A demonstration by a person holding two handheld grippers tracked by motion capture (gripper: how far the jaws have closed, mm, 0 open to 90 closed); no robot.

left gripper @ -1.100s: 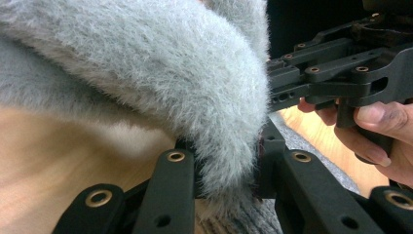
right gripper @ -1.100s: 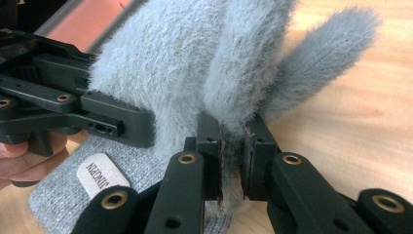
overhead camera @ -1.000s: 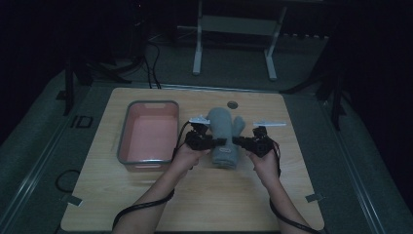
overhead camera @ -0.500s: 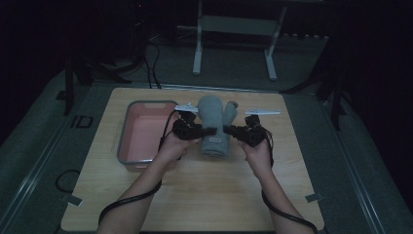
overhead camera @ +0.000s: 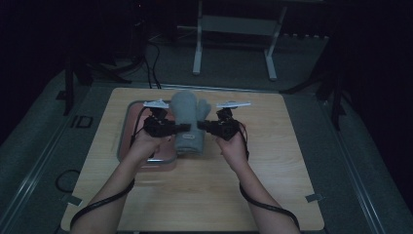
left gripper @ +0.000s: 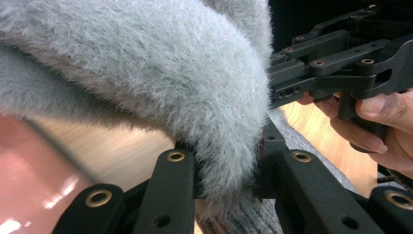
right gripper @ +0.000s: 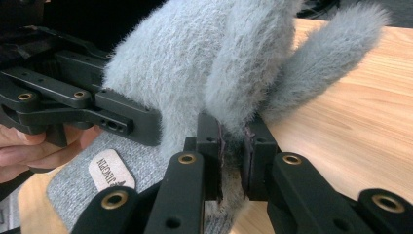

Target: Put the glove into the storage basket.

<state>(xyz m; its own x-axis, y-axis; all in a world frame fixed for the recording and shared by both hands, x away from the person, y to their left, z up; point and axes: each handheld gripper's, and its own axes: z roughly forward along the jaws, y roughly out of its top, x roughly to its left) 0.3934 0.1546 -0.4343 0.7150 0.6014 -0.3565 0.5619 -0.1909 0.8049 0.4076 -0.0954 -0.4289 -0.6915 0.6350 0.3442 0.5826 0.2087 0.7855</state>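
Observation:
A fuzzy grey mitten [overhead camera: 187, 123] with a knit cuff hangs between both grippers, above the wooden table [overhead camera: 287, 161]. My left gripper [overhead camera: 181, 127] is shut on its left edge, and in the left gripper view the grey mitten [left gripper: 160, 73] bulges over the clamped left gripper [left gripper: 226, 168]. My right gripper [overhead camera: 200, 125] is shut on the mitten's right edge. In the right gripper view the right gripper [right gripper: 233, 146] pinches the mitten [right gripper: 209, 63] just below its thumb, and a pale label [right gripper: 111, 171] shows on the cuff.
A clear tray with a pink bottom [overhead camera: 127, 127] lies on the table's left half, partly under my left hand. A metal stand [overhead camera: 234, 29] rises beyond the far edge. Cables [overhead camera: 263, 202] trail from both grippers along the forearms.
Both grippers have carried the mitten leftward and toward the far side of the table, lifting it. It now hangs partly over the tray's right edge.

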